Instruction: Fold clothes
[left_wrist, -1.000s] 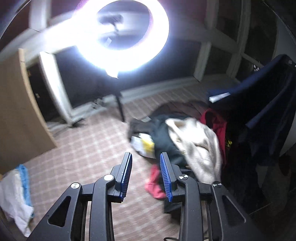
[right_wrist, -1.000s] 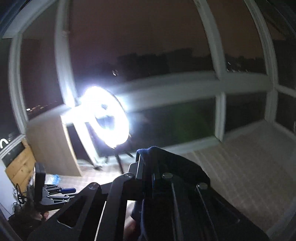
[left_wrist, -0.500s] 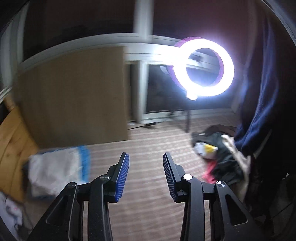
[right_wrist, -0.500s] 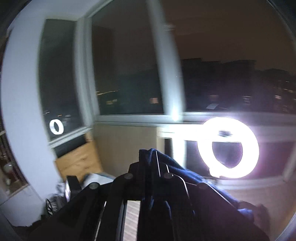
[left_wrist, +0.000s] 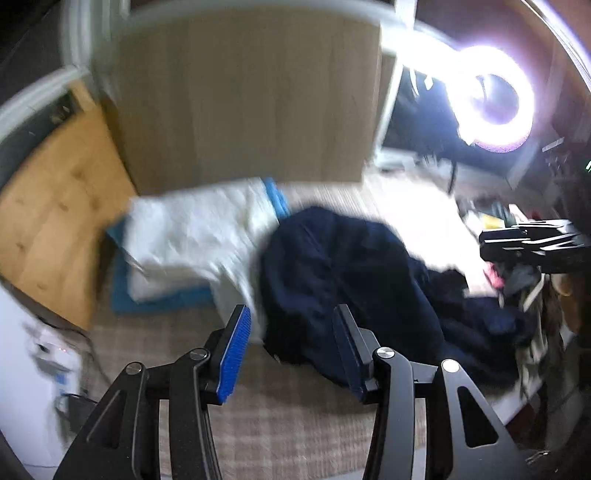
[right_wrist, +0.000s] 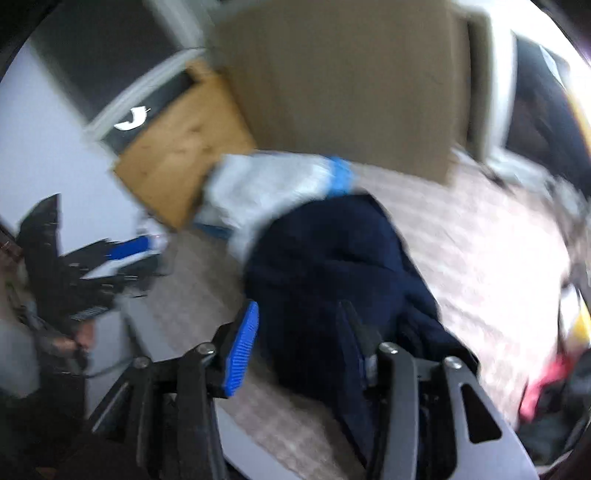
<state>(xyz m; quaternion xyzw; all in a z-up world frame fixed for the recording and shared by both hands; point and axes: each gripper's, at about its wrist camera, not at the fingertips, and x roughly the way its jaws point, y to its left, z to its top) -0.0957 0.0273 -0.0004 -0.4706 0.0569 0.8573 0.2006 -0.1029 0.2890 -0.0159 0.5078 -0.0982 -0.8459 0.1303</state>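
Left wrist view: the left gripper (left_wrist: 291, 349) hangs with its jaws apart, having just been opening, nothing between the blue pads. The navy garment (left_wrist: 343, 269) lies crumpled on the checked carpet (left_wrist: 288, 424) just ahead of the fingertips, partly over a white folded pile (left_wrist: 192, 240). The right gripper (left_wrist: 532, 245) shows at the right edge.

Right wrist view: the right gripper (right_wrist: 299, 332) has just been opening; its jaws stand apart. The navy garment (right_wrist: 325, 266) lies between and beyond them, draping over the right finger, unclamped.
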